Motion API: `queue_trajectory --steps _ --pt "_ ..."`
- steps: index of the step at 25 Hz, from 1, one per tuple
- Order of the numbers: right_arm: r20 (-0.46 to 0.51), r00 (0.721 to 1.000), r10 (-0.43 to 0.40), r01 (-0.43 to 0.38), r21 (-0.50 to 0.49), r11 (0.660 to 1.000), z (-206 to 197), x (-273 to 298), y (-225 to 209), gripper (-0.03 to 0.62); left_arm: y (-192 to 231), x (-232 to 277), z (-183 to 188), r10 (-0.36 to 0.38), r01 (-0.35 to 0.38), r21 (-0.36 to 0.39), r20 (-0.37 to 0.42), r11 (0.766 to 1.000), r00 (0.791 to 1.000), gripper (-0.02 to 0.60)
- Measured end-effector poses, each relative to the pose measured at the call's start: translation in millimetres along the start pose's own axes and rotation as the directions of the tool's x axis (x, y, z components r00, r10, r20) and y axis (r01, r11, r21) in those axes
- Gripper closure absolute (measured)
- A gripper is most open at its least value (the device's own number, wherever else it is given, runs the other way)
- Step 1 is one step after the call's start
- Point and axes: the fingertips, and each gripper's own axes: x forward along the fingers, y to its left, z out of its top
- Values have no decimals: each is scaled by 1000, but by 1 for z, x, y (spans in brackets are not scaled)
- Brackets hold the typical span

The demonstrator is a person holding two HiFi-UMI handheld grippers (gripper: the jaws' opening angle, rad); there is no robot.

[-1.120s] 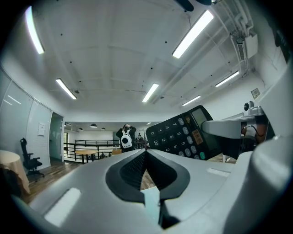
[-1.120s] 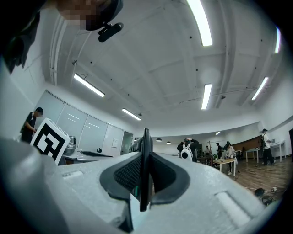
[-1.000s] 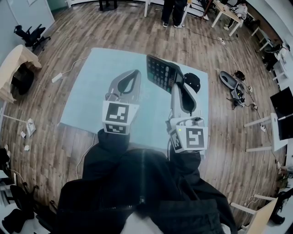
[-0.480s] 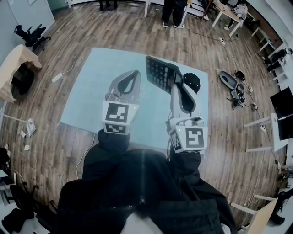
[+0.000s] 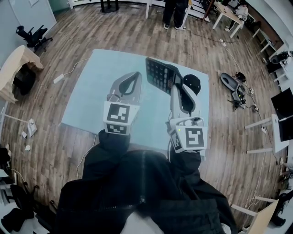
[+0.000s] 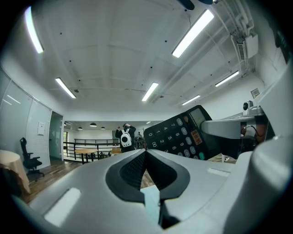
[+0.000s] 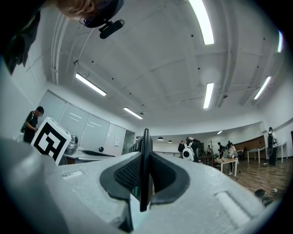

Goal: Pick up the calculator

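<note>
The black calculator point(image 5: 160, 74) is lifted above the pale blue table point(image 5: 91, 87), its keys facing left in the head view. My right gripper point(image 5: 176, 85) is shut on its right edge. In the right gripper view the calculator point(image 7: 145, 160) shows edge-on as a thin dark slab clamped between the two pads. My left gripper point(image 5: 135, 74) hangs beside it on the left, apart from it, jaws shut and empty. From the left gripper view the calculator point(image 6: 181, 137) appears tilted at the right, keypad toward the camera, with the right gripper's body behind it.
A black mouse-like object point(image 5: 191, 82) lies on the table near its right edge. Wooden floor surrounds the table, with cables and gear point(image 5: 234, 87) at the right, an office chair point(image 5: 29, 35) at far left, and people point(image 5: 174, 11) standing at the back.
</note>
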Motion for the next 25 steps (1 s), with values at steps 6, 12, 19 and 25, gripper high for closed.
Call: queue_trajectory --steps 6,12,19,25 --pt "4 1000 2 -2 5 1000 -1 -2 -2 548 -3 0 -1 -1 1 10 -8 1000 1000 583" --pt "-5 1000 6 -6 6 1000 -3 2 -1 549 -1 0 0 4 -4 13 -12 1000 1000 583" --pt "-13 1000 0 0 -3 1000 -6 4 0 549 1 0 -4 3 -2 7 -17 1000 1000 583" --pt "-18 1000 -4 4 4 1000 -10 2 -3 549 0 2 -5 3 -3 5 -19 1000 1000 583"
